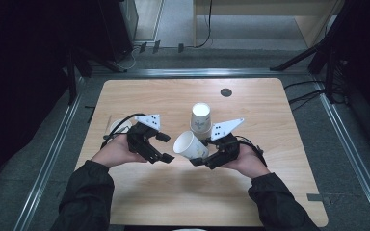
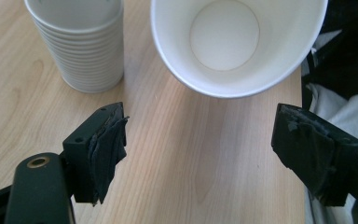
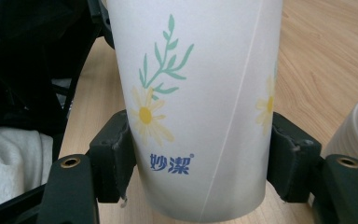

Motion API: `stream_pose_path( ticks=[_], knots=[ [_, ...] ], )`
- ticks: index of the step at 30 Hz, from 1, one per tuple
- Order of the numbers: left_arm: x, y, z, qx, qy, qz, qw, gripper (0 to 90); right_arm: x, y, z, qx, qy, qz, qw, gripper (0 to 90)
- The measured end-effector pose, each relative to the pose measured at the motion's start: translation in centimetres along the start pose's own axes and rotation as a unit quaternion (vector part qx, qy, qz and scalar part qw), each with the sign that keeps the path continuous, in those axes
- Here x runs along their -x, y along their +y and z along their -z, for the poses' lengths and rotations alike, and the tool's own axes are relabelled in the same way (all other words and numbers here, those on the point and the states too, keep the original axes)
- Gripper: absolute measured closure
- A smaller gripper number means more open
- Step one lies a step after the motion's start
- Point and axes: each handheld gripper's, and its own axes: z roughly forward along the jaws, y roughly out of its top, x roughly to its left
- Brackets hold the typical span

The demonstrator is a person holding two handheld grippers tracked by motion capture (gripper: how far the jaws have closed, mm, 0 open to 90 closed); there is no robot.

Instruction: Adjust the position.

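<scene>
My right jaws [image 1: 198, 160] clamp a smooth paper cup [image 1: 191, 145] beside the ribbed stack [image 1: 201, 118]; left jaws [image 1: 165, 147] gape empty.

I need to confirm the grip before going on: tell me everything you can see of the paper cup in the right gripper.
The paper cup is white, with a printed daisy, a green sprig and blue lettering on its wall, and a seam running down it. It is empty; its inside is plain white. The right gripper holds it by the lower wall, jaws pressing on both sides. It is tipped on its side above the table, mouth turned toward the left gripper, whose jaws are apart from it. The cup stack stands just behind.
</scene>
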Motion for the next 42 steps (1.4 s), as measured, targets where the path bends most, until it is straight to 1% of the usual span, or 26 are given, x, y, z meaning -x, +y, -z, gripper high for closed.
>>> stream_pose_path(
  ticks=[2, 3, 5, 7, 10, 13, 16, 21, 23, 26, 29, 31, 32, 35, 36, 37, 39, 42],
  knots=[
    [0.0, 0.0, 0.0, 0.009, -0.003, 0.004, 0.9999, 18.2, 0.0, 0.0, 0.0, 0.001, -0.002, 0.000, 1.0000, 33.8],
    [0.0, 0.0, 0.0, 0.008, -0.005, 0.006, 0.9999, 18.1, 0.0, 0.0, 0.1, -0.001, 0.000, -0.002, 1.0000, 33.8],
    [0.1, 0.0, -0.2, 0.015, 0.001, 0.008, 0.9999, 16.9, 0.0, 0.0, 0.0, -0.001, -0.001, -0.002, 1.0000, 33.8],
    [0.2, 0.0, -0.3, 0.015, 0.000, 0.006, 0.9999, 15.9, 0.0, 0.0, 0.0, -0.001, 0.000, -0.003, 1.0000, 33.8],
    [0.3, 0.2, -0.5, 0.022, 0.004, 0.008, 0.9997, 14.5, 0.0, 0.0, 0.0, 0.001, 0.002, -0.004, 1.0000, 33.8],
    [0.4, 0.3, -0.7, 0.035, -0.002, 0.013, 0.9993, 13.3, 0.0, -0.1, -0.1, -0.001, 0.003, -0.006, 1.0000, 33.8],
    [0.4, 0.3, -1.0, 0.038, 0.005, 0.017, 0.9991, 12.6, 0.0, -0.1, -0.2, -0.001, 0.004, -0.005, 1.0000, 33.8],
    [0.4, 0.3, -1.1, 0.055, -0.008, 0.026, 0.9981, 12.7, 0.0, -0.1, -0.2, 0.000, 0.005, -0.005, 1.0000, 33.7],
    [0.6, 0.4, -1.3, 0.057, -0.002, 0.028, 0.9980, 12.7, 0.0, -0.1, -0.3, 0.002, 0.002, -0.003, 1.0000, 33.7],
    [0.8, 0.6, -1.5, 0.064, -0.009, 0.032, 0.9974, 12.7, 0.1, 0.0, -0.4, 0.005, 0.005, -0.002, 1.0000, 33.7],
    [1.1, 0.7, -1.8, 0.068, -0.005, 0.030, 0.9972, 12.7, 0.2, 0.1, -0.7, 0.007, 0.011, -0.005, 0.9999, 33.7],
    [1.1, 0.8, -1.9, 0.073, -0.012, 0.034, 0.9967, 12.7, 0.2, 0.1, -0.9, 0.006, 0.014, -0.006, 0.9999, 33.7],
    [1.1, 0.8, -2.0, 0.076, -0.011, 0.032, 0.9966, 12.8, 0.1, 0.1, -1.0, 0.003, 0.016, -0.008, 0.9998, 33.7],
    [1.2, 0.8, -2.2, 0.075, -0.008, 0.030, 0.9967, 13.2, 0.1, 0.1, -1.4, 0.003, 0.021, -0.007, 0.9997, 33.7],
    [1.2, 0.8, -2.3, 0.076, -0.013, 0.033, 0.9965, 13.4, 0.1, 0.1, -1.4, 0.004, 0.023, -0.006, 0.9997, 33.7],
    [1.2, 0.8, -2.4, 0.078, -0.013, 0.033, 0.9963, 13.5, 0.0, 0.1, -1.5, 0.001, 0.023, -0.009, 0.9997, 33.7],
    [1.2, 0.8, -2.5, 0.074, -0.015, 0.031, 0.9967, 14.4, 0.0, 0.1, -1.6, 0.001, 0.024, -0.012, 0.9996, 33.7],
    [1.1, 0.8, -2.8, 0.073, -0.015, 0.042, 0.9963, 16.1, 0.0, 0.0, -1.7, -0.002, 0.025, -0.011, 0.9996, 33.7]
  ],
)
